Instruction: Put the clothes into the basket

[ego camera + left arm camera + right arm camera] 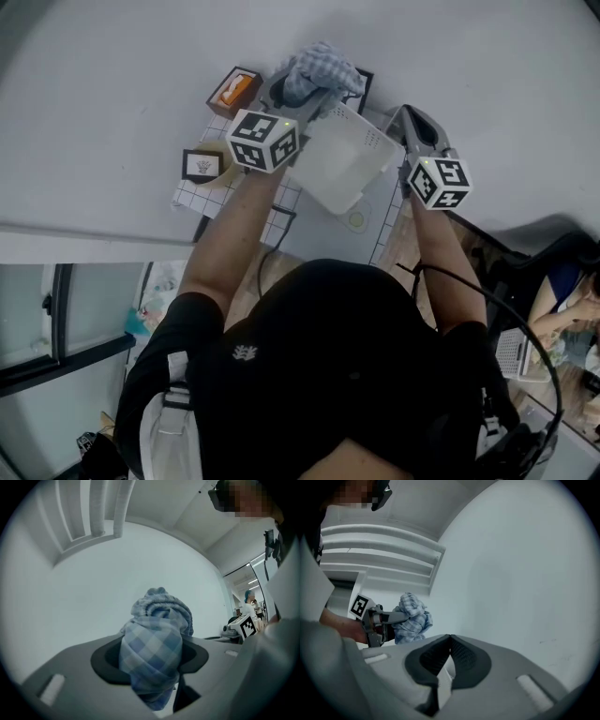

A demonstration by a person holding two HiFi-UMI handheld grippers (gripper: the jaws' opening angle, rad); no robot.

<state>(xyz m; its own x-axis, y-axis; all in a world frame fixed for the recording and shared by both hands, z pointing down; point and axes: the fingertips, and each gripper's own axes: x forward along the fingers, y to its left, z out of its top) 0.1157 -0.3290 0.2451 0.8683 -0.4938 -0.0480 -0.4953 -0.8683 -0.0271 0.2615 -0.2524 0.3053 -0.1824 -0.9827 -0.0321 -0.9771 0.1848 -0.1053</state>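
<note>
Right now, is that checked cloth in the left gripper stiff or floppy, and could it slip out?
Probably floppy: the cloth bunches and folds between the left gripper's jaws. Likely light, since one pinch carries it. Slipping seems unlikely; its soft folds fill the jaws.

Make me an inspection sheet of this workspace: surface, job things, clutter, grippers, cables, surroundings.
Surface: grid-patterned mat under the things.
Job's things: blue checked cloth held in the air; white basket between the grippers, cloth not yet in it.
Clutter: orange box; small framed card.
Grippers: left gripper fingers shut on the cloth; right gripper fingers together, empty.
Cables: black cable over the right forearm.
Surroundings: white wall; seated person at right.
</note>
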